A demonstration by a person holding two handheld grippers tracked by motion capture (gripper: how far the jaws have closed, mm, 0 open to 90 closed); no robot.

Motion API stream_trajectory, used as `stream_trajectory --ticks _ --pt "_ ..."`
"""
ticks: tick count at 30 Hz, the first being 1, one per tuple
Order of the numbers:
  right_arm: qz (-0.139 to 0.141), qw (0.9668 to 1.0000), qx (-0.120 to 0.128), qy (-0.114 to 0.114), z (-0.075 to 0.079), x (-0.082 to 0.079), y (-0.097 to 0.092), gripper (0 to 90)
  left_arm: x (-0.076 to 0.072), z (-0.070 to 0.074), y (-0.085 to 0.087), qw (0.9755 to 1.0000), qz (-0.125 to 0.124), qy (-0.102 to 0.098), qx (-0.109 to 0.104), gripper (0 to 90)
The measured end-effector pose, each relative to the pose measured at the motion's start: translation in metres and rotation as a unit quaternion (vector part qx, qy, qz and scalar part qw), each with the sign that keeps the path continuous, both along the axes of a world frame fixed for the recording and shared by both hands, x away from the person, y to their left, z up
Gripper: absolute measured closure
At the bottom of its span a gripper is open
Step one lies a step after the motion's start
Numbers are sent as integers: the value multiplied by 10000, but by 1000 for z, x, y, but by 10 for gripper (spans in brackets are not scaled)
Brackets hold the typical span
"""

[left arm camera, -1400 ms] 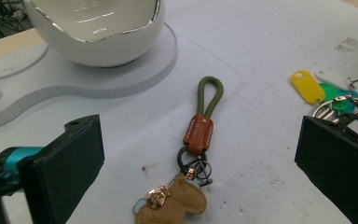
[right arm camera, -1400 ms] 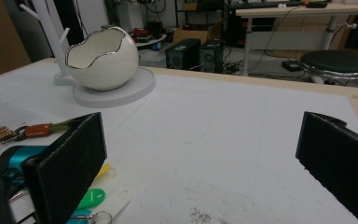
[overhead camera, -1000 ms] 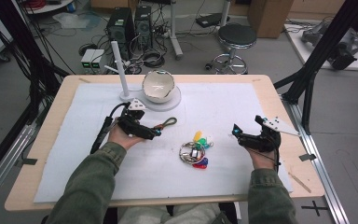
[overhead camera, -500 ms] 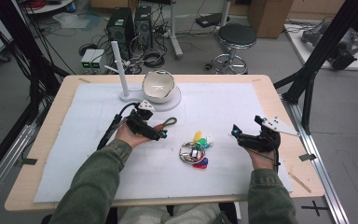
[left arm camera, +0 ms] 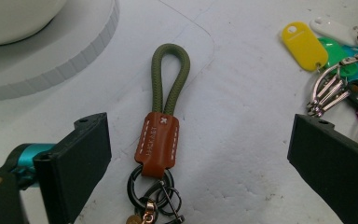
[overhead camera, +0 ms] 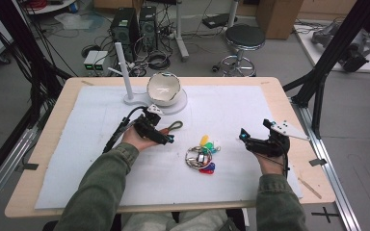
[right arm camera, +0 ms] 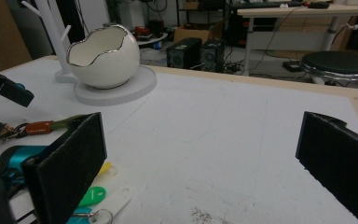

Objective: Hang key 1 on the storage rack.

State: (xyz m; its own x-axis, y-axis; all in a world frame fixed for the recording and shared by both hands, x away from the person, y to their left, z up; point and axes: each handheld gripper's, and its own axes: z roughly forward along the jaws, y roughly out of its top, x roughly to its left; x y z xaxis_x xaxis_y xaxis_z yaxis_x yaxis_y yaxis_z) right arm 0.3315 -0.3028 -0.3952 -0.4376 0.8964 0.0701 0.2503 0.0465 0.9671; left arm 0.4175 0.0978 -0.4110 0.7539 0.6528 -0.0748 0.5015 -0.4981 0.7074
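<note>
The left tool (left arm camera: 200,154) stands with its two black jaws wide apart, rising from the bottom corners, and they have just been closing slightly. Between them, touching neither, lies a keychain (left arm camera: 161,135) flat on the white table (left arm camera: 242,93). It consists of an olive-green cord loop (left arm camera: 170,77) pointing away from the camera, a brown leather sleeve (left arm camera: 158,143) with white stitching, and a dark ring (left arm camera: 154,189) carrying smaller metal rings at the near end. At upper left is a round white base (left arm camera: 65,51). At upper right lies a bunch of coloured key tags (left arm camera: 328,49) on metal rings; the yellow tag (left arm camera: 302,44) is nearest the keychain.
</note>
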Motion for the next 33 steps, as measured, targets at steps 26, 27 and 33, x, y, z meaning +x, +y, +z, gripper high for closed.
stream_trajectory --ticks 26,27,33 --pt "9 10000 0 -14 -1 2 -1 5 12 -19 -6 9982 96 108 580 413" --pt "6 10000 9 -16 -1 2 -1 5 12 -19 -5 9983 90 117 556 432" --pt "14 10000 27 -5 0 1 -1 5 15 -18 2 9984 136 27 554 627"
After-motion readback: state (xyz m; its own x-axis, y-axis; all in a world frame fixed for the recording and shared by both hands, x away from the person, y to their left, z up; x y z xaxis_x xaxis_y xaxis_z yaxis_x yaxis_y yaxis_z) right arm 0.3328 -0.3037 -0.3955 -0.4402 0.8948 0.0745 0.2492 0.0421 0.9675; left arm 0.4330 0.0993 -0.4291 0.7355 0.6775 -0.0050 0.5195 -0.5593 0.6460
